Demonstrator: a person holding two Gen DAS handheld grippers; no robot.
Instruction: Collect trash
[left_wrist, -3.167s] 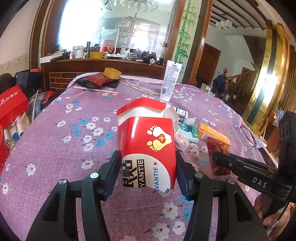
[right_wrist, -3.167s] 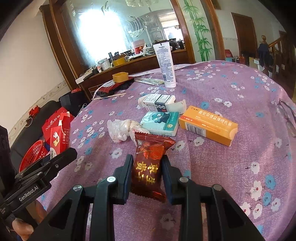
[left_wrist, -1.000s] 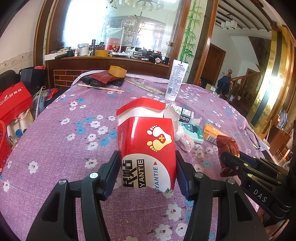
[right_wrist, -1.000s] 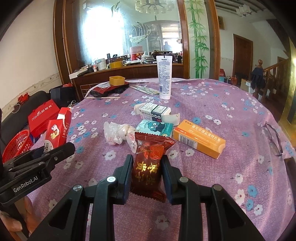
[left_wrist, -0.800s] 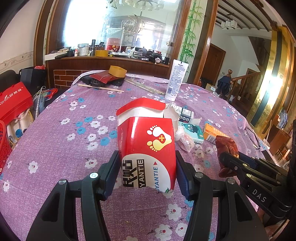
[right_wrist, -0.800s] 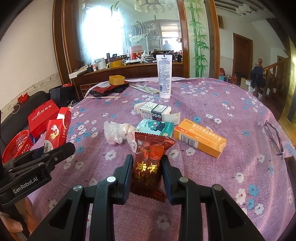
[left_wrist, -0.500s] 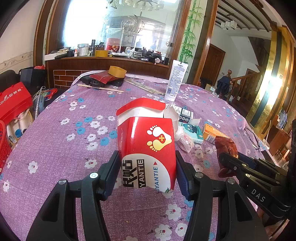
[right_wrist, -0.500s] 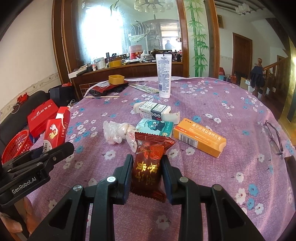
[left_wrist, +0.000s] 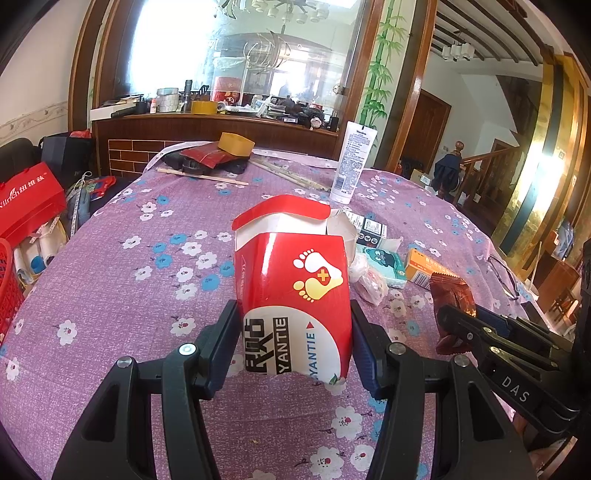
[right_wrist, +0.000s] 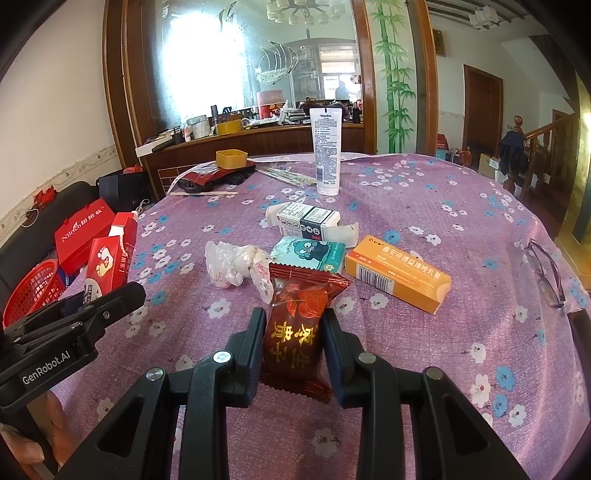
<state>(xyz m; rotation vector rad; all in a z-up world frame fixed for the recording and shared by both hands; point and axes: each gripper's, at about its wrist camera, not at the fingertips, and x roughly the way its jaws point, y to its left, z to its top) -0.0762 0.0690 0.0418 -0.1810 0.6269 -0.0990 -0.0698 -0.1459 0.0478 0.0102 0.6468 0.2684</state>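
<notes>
Left gripper (left_wrist: 293, 332) clamped on red-and-white carton (left_wrist: 293, 291), both pads pressed against its lower sides; carton upright between the fingers, torn top flap open, raised off the purple flowered tablecloth (left_wrist: 129, 295). Right gripper (right_wrist: 293, 343) clamped on dark red snack wrapper (right_wrist: 297, 328), pads squeezing its middle, crimped top edge poking past the fingertips, bottom edge hanging behind them. Same wrapper visible in left wrist view at far right, pinched in the other gripper's tip.

Ahead of right gripper, on the cloth: crumpled clear plastic wrapper (right_wrist: 232, 264) just beyond and left of the tips; teal tissue pack (right_wrist: 308, 253) straight ahead, top of snack wrapper overlapping it in view; orange medicine box (right_wrist: 397, 273) ahead-right; white-and-black opened box (right_wrist: 308, 219) farther ahead; white lotion tube (right_wrist: 327, 151) standing upright well beyond. Eyeglasses (right_wrist: 545, 271) far right near table edge. Red basket (right_wrist: 31, 291) off to left, below table level.
</notes>
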